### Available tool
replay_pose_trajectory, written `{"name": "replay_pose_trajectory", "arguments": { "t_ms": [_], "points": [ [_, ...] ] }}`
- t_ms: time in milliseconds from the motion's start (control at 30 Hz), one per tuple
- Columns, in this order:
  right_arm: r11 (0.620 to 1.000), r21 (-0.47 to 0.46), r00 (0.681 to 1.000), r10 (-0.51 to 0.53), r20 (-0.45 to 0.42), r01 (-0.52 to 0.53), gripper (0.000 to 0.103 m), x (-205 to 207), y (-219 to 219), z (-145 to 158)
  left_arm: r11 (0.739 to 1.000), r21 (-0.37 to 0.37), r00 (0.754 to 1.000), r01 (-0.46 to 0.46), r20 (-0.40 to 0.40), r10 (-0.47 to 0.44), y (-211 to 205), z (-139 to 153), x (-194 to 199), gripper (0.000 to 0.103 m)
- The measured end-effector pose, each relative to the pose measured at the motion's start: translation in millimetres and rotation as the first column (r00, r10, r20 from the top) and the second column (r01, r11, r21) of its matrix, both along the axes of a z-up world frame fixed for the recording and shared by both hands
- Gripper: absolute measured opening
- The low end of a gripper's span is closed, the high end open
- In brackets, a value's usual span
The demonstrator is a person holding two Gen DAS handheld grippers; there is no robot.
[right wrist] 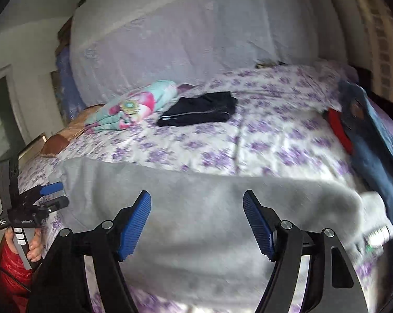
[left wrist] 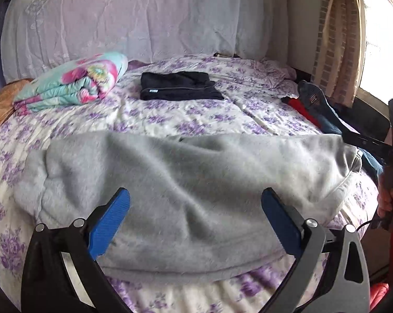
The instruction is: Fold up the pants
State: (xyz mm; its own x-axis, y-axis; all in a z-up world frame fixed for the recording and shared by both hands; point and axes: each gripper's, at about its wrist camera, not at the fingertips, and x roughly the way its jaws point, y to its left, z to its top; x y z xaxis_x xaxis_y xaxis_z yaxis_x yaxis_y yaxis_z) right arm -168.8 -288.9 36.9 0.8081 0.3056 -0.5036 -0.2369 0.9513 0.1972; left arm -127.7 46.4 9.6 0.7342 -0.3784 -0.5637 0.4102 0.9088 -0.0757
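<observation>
Left wrist view: left hand-held gripper spread wide, empty, over grey pants lying across lower centre of bed. Fleece looks soft, light, limp; best pinched at hem or waistband edge.

Right wrist view: right hand-held gripper wide, empty, above pants. Folded black garment upper centre; bare sheet between gives room.

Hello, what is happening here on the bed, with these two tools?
A person is folding grey fleece pants on a bed with a purple-flowered sheet, holding a gripper in each hand. Both the left gripper and the right gripper are open above the pants, gripping nothing. The pants lie stretched across the near edge. A folded black garment and a folded colourful blanket lie farther back.
</observation>
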Motion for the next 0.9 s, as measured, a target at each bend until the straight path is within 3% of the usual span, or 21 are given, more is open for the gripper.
{"name": "replay_pose_trajectory", "arguments": {
  "t_ms": [100,167,200,233,267,300,400,467,600,700,767,833,900],
  "points": [
    [0.990,-0.063,0.991,0.128,-0.033,-0.130,0.074,36,65,0,0.993,0.114,1.000,0.008,-0.031,-0.004,-26,-16,14,0.098],
    [0.973,-0.106,0.973,0.193,-0.131,-0.207,0.074,56,103,-22,0.974,0.224,0.994,-0.021,-0.098,0.044,-30,-45,27,0.099],
    [0.962,-0.114,0.952,0.222,-0.209,-0.249,0.074,65,115,-40,0.976,0.219,0.989,-0.006,-0.145,0.039,-23,-58,31,0.099],
    [0.952,-0.119,0.927,0.239,-0.288,-0.283,0.076,68,123,-61,0.988,0.151,0.986,0.009,-0.167,0.016,-12,-56,29,0.099],
    [0.946,-0.136,0.919,0.241,-0.311,-0.294,0.076,66,126,-74,0.994,0.106,0.987,0.013,-0.158,0.004,0,-52,26,0.099],
    [0.943,-0.135,0.925,0.258,-0.278,-0.304,0.076,60,122,-73,0.996,0.090,0.988,0.012,-0.153,0.002,11,-54,22,0.099],
    [0.939,-0.040,0.902,0.317,-0.295,-0.343,0.075,59,110,-55,0.999,0.021,0.992,0.044,-0.122,-0.041,32,-59,10,0.098],
    [0.925,0.012,0.895,0.371,-0.248,-0.380,0.075,61,108,-36,0.999,0.020,0.994,0.038,-0.107,-0.036,31,-60,9,0.098],
    [0.895,-0.020,0.884,0.436,-0.168,-0.445,0.075,97,126,-6,1.000,0.014,0.995,0.027,-0.096,-0.026,28,-59,6,0.098],
    [0.882,-0.135,0.884,0.422,-0.201,-0.452,0.075,140,151,-18,0.999,-0.012,0.995,0.041,-0.090,-0.042,33,-60,4,0.098],
    [0.882,-0.138,0.875,0.407,-0.261,-0.451,0.075,162,158,-36,0.999,-0.011,0.995,0.042,-0.086,-0.043,33,-60,4,0.098],
    [0.877,-0.086,0.849,0.427,-0.311,-0.473,0.075,163,160,-51,0.999,-0.010,0.996,0.042,-0.084,-0.043,33,-60,3,0.098],
    [0.859,-0.116,0.843,0.449,-0.296,-0.498,0.076,141,164,-54,0.999,-0.016,0.995,0.046,-0.083,-0.047,33,-60,3,0.098]
  ]
}}
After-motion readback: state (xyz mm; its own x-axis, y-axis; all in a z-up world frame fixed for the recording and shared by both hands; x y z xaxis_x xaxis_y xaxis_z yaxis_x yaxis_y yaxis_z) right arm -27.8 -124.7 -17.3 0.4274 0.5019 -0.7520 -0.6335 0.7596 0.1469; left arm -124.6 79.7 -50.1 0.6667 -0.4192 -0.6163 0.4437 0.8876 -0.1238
